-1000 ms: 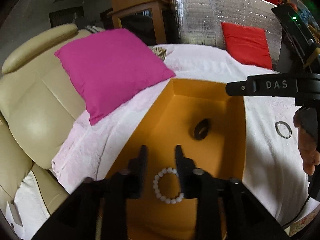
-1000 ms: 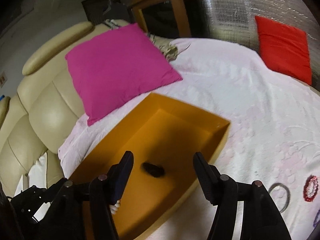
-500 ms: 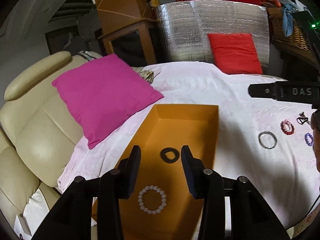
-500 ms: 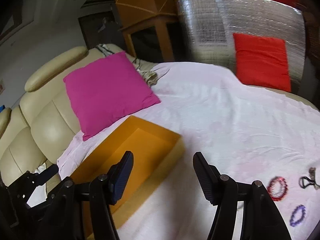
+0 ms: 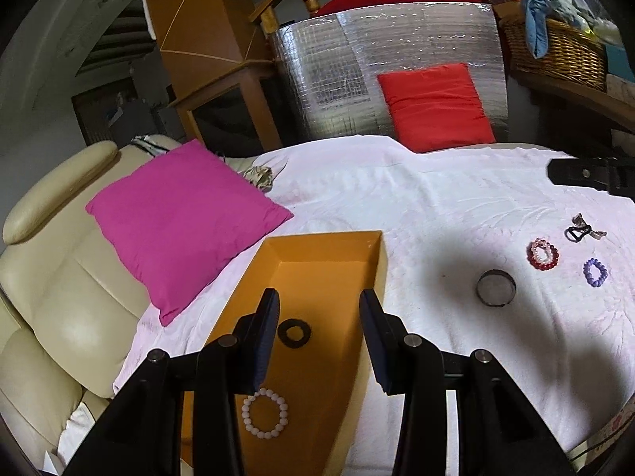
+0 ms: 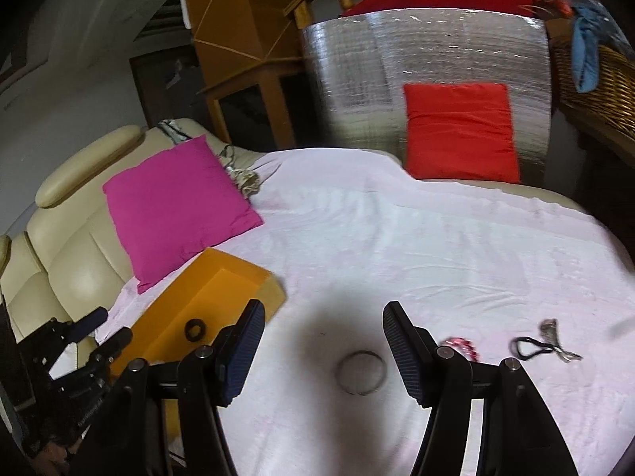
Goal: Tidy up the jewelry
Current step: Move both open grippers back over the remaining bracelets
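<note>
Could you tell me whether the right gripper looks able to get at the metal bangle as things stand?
Probably yes: the right gripper is open and empty, and the metal bangle lies flat on the white cloth right between its fingers, nothing over it.

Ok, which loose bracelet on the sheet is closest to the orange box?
The plain metal bangle; the red bead bracelet and purple bead bracelet lie farther from the orange box.

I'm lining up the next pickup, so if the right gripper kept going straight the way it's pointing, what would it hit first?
Most likely the metal bangle lying flat on the white sheet. It sits between the open, empty fingers of the right gripper and slightly ahead of them. Depth is hard to judge through the fisheye.
</note>
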### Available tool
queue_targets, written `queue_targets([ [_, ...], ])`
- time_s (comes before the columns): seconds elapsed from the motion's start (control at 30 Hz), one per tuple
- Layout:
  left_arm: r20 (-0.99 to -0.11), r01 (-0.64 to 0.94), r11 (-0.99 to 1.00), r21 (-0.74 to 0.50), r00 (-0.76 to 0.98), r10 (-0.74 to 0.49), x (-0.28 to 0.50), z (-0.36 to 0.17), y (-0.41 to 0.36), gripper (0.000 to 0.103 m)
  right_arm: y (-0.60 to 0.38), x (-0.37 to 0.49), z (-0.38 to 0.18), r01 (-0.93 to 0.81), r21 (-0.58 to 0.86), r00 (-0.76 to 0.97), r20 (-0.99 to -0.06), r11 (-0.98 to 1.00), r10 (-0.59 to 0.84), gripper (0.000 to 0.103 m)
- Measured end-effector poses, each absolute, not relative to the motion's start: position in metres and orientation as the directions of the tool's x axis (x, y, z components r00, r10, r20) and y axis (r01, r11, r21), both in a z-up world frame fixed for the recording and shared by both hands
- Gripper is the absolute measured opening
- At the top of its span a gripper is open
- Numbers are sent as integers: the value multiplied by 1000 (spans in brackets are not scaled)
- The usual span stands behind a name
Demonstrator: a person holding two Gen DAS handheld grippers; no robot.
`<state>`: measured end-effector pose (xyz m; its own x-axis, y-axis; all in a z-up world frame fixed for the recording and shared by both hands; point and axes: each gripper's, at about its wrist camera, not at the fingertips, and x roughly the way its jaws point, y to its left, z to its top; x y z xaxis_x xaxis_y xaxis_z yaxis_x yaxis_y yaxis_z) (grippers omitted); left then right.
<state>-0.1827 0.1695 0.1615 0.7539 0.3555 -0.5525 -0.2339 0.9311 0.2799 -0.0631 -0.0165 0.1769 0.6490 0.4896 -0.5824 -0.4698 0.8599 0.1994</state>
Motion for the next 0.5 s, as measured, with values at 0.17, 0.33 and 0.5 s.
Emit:
queue_targets([
  [0.17, -549, -206, 930, 306, 759, 349, -173, 164, 150, 44, -57, -67, 173, -435, 199, 666, -586, 878, 462, 66],
  [0.33, -596, -124, 962, 245, 763, 250, -156, 148, 128, 68, -114, -66, 156, -367, 214, 683, -598, 905, 418, 66],
  [0.5, -708, 8, 994, 105, 703, 69, -121, 101, 109, 68, -182, -46, 114, -225, 304, 639, -671, 926, 376, 66],
])
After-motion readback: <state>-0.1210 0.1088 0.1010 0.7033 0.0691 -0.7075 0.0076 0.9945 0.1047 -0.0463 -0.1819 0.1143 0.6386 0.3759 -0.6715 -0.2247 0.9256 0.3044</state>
